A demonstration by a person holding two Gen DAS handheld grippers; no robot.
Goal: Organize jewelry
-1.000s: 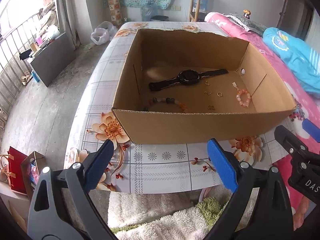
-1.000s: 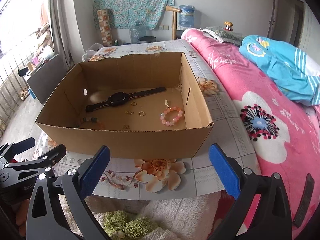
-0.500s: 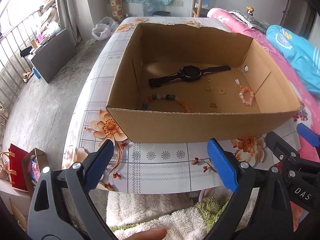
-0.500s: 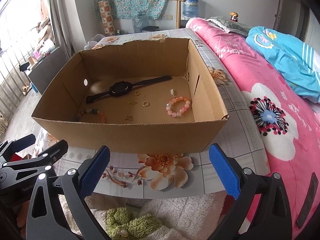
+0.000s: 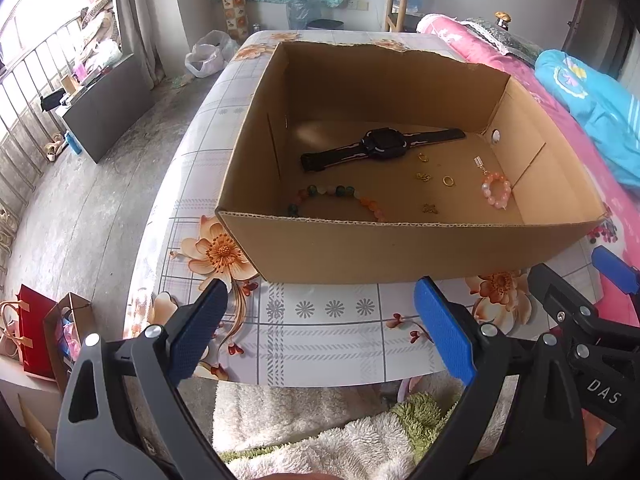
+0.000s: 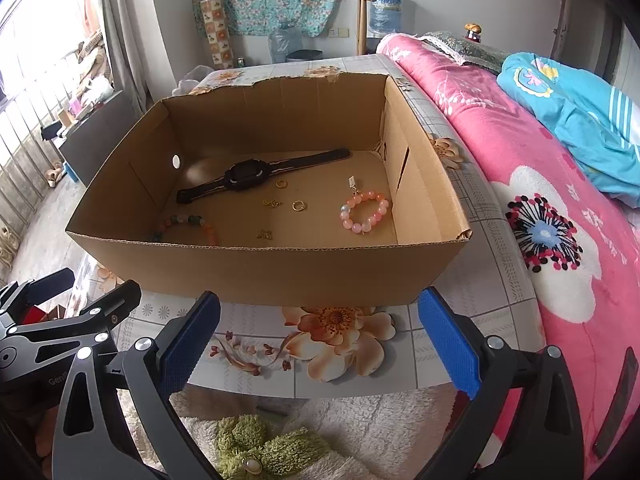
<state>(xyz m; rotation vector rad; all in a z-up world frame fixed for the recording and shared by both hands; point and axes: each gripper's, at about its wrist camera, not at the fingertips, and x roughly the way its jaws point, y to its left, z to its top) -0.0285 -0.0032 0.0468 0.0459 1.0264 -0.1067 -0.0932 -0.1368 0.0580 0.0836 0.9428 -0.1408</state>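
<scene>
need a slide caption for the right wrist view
Open right gripper faces a cardboard box holding a watch, two bead bracelets and small gold pieces.

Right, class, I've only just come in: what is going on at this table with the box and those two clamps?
A person holds two grippers, the left gripper and the right gripper, both open and empty, short of a cardboard box on a flowered table. Inside the box lie a black watch, a pink bead bracelet, a multicoloured bead bracelet and a few small gold pieces. Nothing is being gripped.
</scene>
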